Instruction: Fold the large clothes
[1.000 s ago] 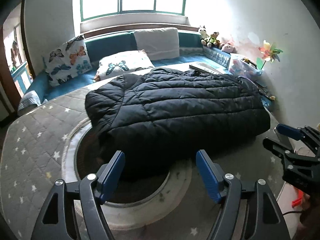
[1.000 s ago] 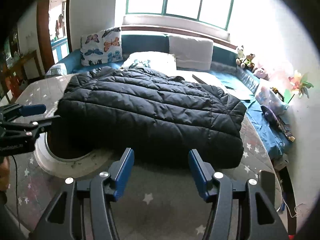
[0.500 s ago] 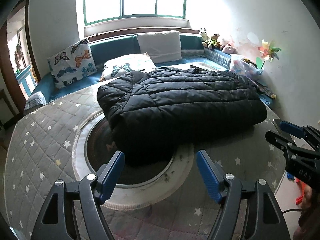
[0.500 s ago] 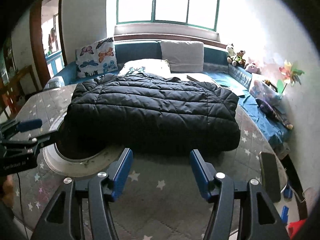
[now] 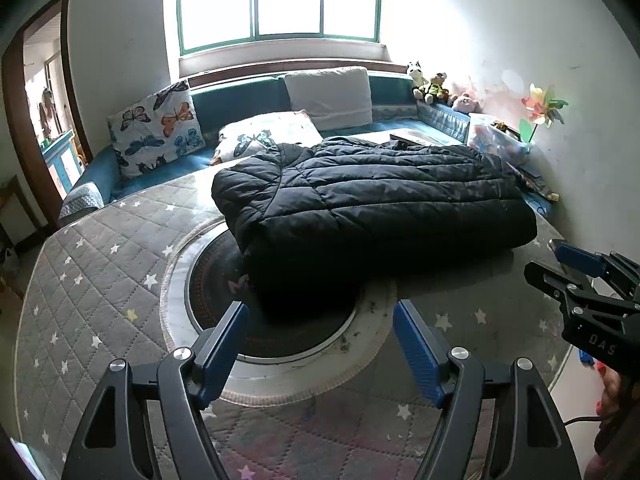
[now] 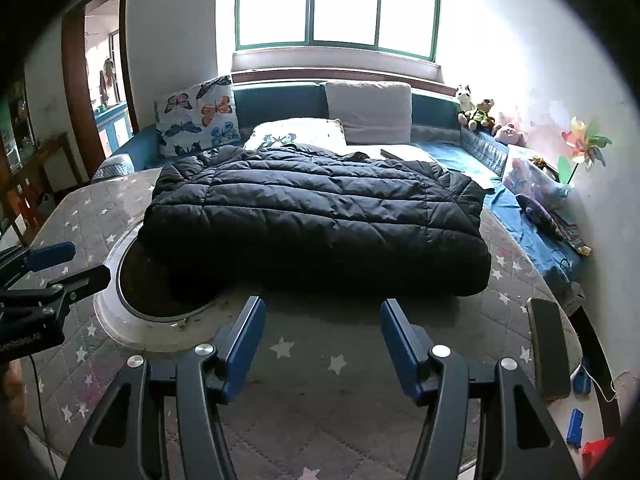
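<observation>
Now the black puffer jacket (image 5: 376, 208) lies folded at center frame on the star-quilted surface (image 5: 100, 264). Left gripper (image 5: 320, 344) and right gripper (image 6: 322, 338), bottom of frame, jaws wide apart, holding nothing.

Your black puffer jacket (image 5: 372, 204) covers part of the round dark inset (image 5: 224, 292) in the star-quilted table (image 5: 100, 264), so its far rim is hidden from you; behind the jacket, the flat item (image 6: 396, 153) on the sofa shows only an edge; beside the jacket's right end, the clear bin's (image 5: 500, 140) contents are too blurred to name; your right gripper (image 5: 576, 276) is cut off by the left-wrist frame edge.
</observation>
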The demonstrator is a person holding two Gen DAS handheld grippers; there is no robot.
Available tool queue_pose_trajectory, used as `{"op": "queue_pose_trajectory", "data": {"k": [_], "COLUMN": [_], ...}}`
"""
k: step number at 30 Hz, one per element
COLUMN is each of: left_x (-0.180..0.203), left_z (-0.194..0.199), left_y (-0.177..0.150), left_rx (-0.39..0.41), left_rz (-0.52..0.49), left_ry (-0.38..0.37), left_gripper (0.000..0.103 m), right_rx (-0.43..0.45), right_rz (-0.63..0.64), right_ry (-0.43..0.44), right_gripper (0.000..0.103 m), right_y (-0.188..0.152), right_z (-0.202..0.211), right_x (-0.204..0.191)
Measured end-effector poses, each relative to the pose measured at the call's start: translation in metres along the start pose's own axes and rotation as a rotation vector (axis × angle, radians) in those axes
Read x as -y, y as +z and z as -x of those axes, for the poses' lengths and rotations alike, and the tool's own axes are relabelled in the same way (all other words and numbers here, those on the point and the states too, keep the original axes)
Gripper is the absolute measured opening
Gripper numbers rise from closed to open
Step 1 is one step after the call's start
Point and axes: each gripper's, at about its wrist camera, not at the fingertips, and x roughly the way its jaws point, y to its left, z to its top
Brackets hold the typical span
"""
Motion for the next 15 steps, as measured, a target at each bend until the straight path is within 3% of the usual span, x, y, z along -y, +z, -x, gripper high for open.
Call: {"op": "queue_pose_trajectory", "data": {"k": [15], "left_x": [0.0044], "left_z": [-0.0033], "left_y": [0.0005], "left_rx": [-0.007], "left_rz": [-0.015], "left_ry": [0.001], "left_gripper": [0.079], "right_rx": [-0.006], "right_rz": [-0.007], "right_ry": [0.007], "right_gripper": [0.066], "right_y": [-0.0008], "right_z": [-0.0022], "right_x": [0.0021]}}
